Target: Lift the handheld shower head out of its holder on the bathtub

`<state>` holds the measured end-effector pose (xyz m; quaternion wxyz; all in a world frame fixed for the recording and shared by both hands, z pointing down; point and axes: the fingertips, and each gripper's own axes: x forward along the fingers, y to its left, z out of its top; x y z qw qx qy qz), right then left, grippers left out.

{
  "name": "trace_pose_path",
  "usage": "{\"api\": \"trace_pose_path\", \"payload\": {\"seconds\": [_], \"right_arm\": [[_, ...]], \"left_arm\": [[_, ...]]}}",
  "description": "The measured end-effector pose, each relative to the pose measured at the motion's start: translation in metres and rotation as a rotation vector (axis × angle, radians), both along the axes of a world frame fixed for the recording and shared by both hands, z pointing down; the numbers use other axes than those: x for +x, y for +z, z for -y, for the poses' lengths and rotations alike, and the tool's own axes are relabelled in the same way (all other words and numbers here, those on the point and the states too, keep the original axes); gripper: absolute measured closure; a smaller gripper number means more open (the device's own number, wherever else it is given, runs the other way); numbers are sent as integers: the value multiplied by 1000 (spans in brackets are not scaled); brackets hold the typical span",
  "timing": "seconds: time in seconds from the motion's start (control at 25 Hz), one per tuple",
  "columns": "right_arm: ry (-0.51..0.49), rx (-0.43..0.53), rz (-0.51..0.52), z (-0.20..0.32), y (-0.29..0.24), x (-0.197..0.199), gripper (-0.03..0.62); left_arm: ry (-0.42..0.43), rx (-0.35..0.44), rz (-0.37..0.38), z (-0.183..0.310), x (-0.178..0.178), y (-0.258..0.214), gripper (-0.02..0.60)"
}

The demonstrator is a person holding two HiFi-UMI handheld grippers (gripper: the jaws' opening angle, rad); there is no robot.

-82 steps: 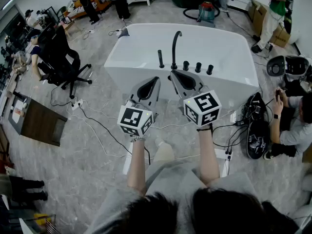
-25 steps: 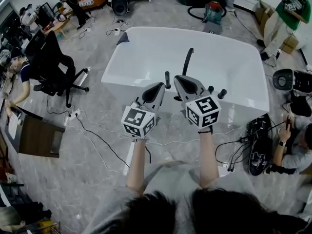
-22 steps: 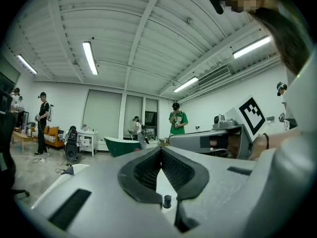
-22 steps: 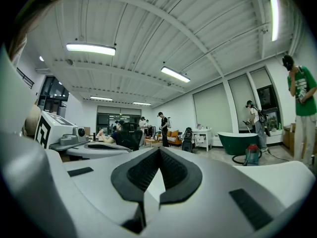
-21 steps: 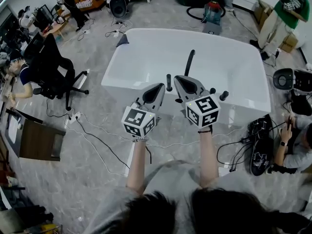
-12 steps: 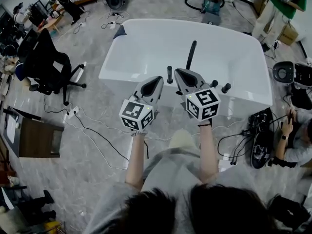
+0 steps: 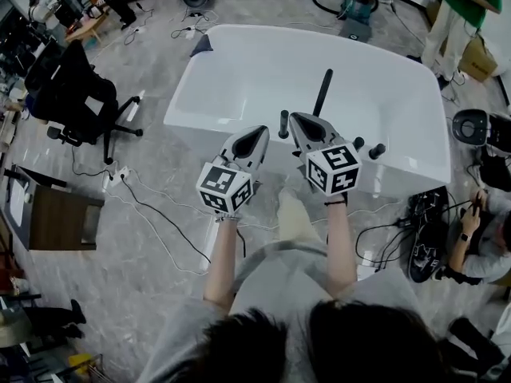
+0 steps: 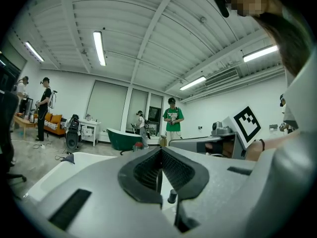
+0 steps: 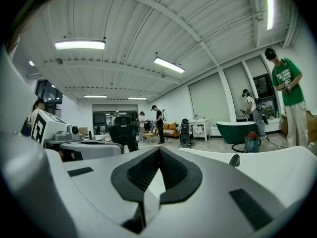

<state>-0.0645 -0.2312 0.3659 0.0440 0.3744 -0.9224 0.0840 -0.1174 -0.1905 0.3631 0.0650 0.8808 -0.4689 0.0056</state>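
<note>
Jaws of the left gripper are closed and empty; it has come nearer the bathtub rim. Just beside it the handheld shower head still stands in its holder. The right gripper, also closed and empty, has approached too, so the grasp seems near.
</note>
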Motion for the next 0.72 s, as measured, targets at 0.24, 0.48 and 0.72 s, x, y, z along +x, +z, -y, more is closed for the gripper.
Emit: {"api": "trace_pose_path", "payload": {"seconds": [0.24, 0.48, 0.72], "right_arm": [[0, -36, -2, 32, 21, -7, 594], [17, -95, -24, 49, 56, 2, 592], [28, -129, -37, 74, 86, 3, 592]], "left_arm": [[-4, -49, -32, 32, -5, 20, 575], [-6, -96, -65, 56, -3, 44, 575], [3, -154, -67, 77, -5, 76, 575]]}}
